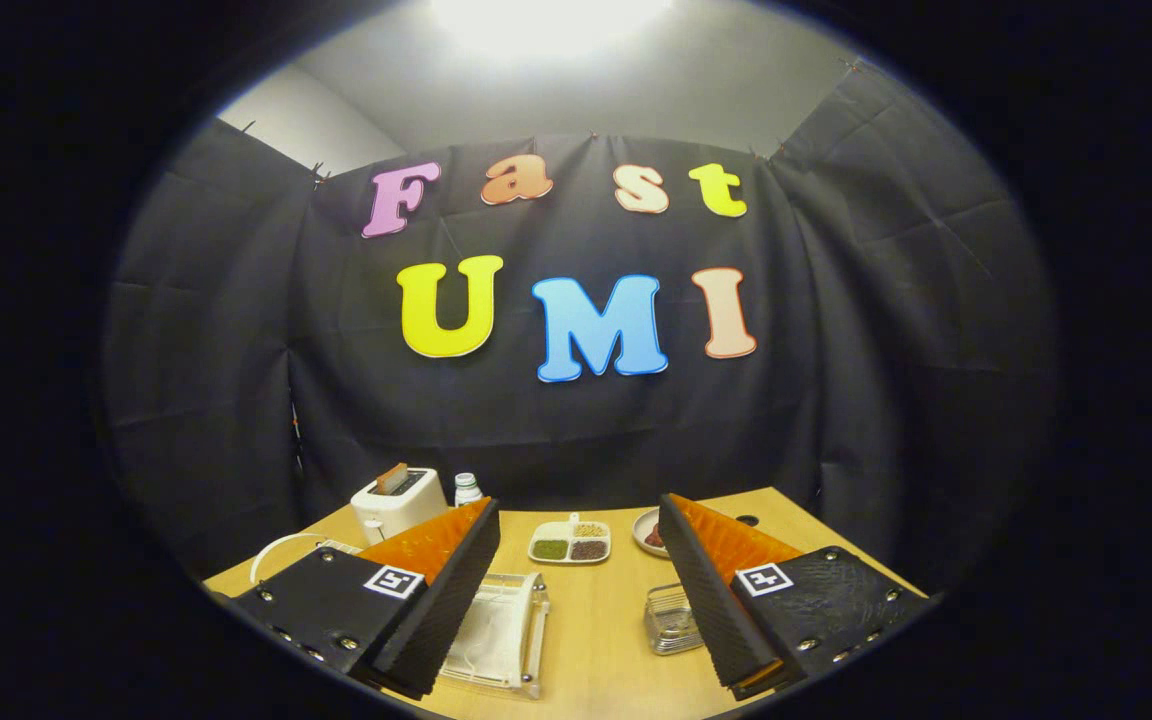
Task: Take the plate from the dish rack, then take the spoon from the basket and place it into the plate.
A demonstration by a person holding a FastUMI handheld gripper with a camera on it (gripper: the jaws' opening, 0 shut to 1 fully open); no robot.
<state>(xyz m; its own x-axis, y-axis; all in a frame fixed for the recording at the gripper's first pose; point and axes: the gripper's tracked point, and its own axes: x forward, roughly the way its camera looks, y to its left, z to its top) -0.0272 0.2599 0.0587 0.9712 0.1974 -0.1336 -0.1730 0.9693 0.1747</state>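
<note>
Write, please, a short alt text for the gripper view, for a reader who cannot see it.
The open gripper is held above a wooden table, gripping nothing. Between its fingers lie a clear dish rack and a small wire basket. Beyond them are a divided dish of grains, a white toaster, a small bottle and a small plate.

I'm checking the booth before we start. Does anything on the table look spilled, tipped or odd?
Nothing stands out. The toaster, bottle, divided tray, basket and dish rack sit upright on the table, no spills. The gripper is open above it.
</note>
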